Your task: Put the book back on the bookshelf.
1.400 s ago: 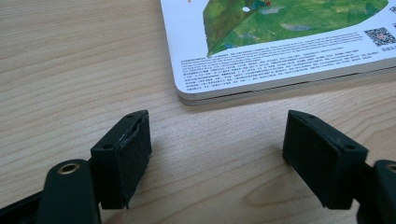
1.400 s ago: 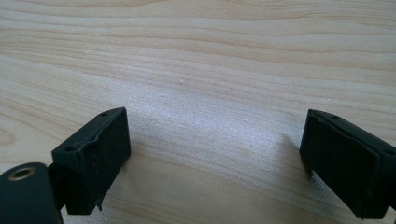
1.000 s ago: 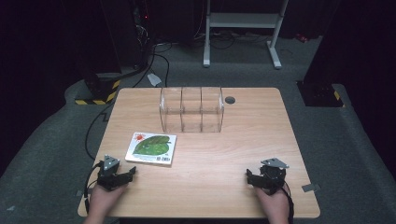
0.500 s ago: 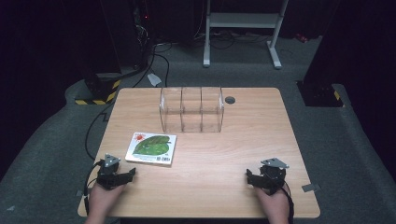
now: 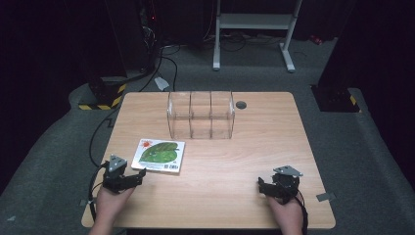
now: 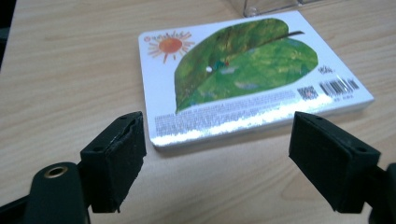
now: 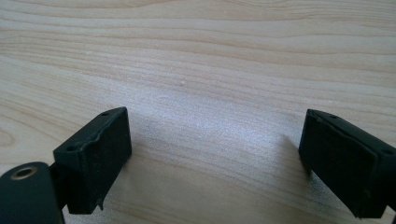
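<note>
Since the earlier frames we see nothing moved: both grippers and the book lie where they were a second ago.

Our left gripper (image 5: 131, 179) rests on the near left part of the table (image 5: 254, 147), its jaws wide apart and holding nothing. In the left gripper view the book (image 6: 243, 70) lies flat just beyond the jaw tips, its near edge just ahead of the gap between them, not touching either jaw. In the high view the book sits just right and far of that gripper, near the table's left side, with a strip of bare wood between it and the left edge.

Our right gripper (image 5: 266, 186) rests near the table's near right corner, jaws likewise spread and empty, over bare wood grain in the right gripper view. Wide open tabletop lies between the two grippers and along the near edge.

A clear box with three compartments (image 5: 200, 115) stands farther back at the middle, well apart from the book, with a small round hole (image 5: 241, 104) in the table just right of it.

The book's cover shows a large green leaf and an orange sun in one corner. There are a barcode, a square code and lines of small print along the near edge, too fine for us to read.
</note>
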`<state>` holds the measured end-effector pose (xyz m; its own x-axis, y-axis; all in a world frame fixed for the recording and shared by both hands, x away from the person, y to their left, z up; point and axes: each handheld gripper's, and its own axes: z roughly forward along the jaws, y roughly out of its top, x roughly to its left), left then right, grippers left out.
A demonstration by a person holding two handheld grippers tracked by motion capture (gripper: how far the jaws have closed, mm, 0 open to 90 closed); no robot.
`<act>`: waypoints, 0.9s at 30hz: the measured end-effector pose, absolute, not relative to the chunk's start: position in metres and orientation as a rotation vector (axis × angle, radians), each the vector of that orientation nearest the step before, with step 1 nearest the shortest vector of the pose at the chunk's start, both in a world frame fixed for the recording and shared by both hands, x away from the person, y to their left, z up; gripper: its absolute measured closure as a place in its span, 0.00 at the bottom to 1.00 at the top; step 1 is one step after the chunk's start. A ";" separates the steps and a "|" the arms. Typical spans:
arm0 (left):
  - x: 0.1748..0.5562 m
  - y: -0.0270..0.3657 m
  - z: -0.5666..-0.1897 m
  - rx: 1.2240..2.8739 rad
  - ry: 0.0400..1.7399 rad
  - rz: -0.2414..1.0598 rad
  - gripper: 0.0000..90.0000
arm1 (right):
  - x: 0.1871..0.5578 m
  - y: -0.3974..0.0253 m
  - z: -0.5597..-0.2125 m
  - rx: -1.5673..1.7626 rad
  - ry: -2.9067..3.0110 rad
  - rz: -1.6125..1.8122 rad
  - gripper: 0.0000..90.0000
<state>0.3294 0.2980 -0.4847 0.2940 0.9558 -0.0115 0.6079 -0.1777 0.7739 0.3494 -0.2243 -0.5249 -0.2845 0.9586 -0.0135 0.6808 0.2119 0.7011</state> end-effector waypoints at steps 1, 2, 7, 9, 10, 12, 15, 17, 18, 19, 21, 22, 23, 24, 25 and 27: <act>0.334 0.296 -0.483 1.875 1.406 0.654 0.21 | 0.349 -0.224 -0.525 1.515 2.043 0.824 0.10; 0.338 0.294 -0.482 1.881 1.416 0.666 0.21 | 0.349 -0.224 -0.525 1.515 2.043 0.824 0.10; 0.360 0.292 -0.485 1.863 1.442 0.681 0.21 | 0.350 -0.224 -0.525 1.516 2.043 0.824 0.10; 0.365 0.293 -0.491 1.853 1.452 0.682 0.21 | 0.350 -0.224 -0.525 1.516 2.043 0.824 0.10; 0.366 0.294 -0.494 1.834 1.456 0.684 0.21 | 0.349 -0.224 -0.525 1.516 2.044 0.824 0.10; 0.367 0.297 -0.501 1.793 1.460 0.668 0.21 | 0.349 -0.224 -0.525 1.516 2.044 0.824 0.10; 0.374 0.303 -0.509 1.799 1.472 0.669 0.21 | 0.350 -0.224 -0.525 1.516 2.043 0.824 0.10; 0.375 0.309 -0.509 1.763 1.475 0.662 0.22 | 0.349 -0.224 -0.525 1.516 2.043 0.824 0.10; 0.376 0.310 -0.511 1.747 1.478 0.648 0.22 | 0.350 -0.224 -0.525 1.516 2.043 0.824 0.10; 0.379 0.311 -0.513 1.746 1.478 0.638 0.22 | 0.350 -0.224 -0.525 1.516 2.043 0.824 0.10; 0.384 0.310 -0.517 1.739 1.486 0.612 0.22 | 0.350 -0.224 -0.525 1.520 2.042 0.825 0.10; 0.387 0.311 -0.519 1.747 1.491 0.610 0.22 | 0.350 -0.224 -0.525 1.520 2.042 0.825 0.10; 0.389 0.311 -0.520 1.749 1.497 0.606 0.22 | 0.350 -0.224 -0.525 1.519 2.042 0.825 0.10; 0.390 0.311 -0.521 1.752 1.503 0.608 0.22 | 0.350 -0.224 -0.525 1.519 2.042 0.825 0.10; 0.391 0.311 -0.523 1.760 1.512 0.610 0.22 | 0.350 -0.224 -0.525 1.519 2.042 0.824 0.10; 0.392 0.311 -0.524 1.772 1.516 0.594 0.22 | 0.350 -0.224 -0.525 1.519 2.042 0.824 0.10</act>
<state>0.3923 0.3114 -0.5244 0.2024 0.9736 -0.1060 0.6425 -0.0504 0.7646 0.3496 -0.2239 -0.5248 -0.2828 0.9591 -0.0122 0.6819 0.2099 0.7007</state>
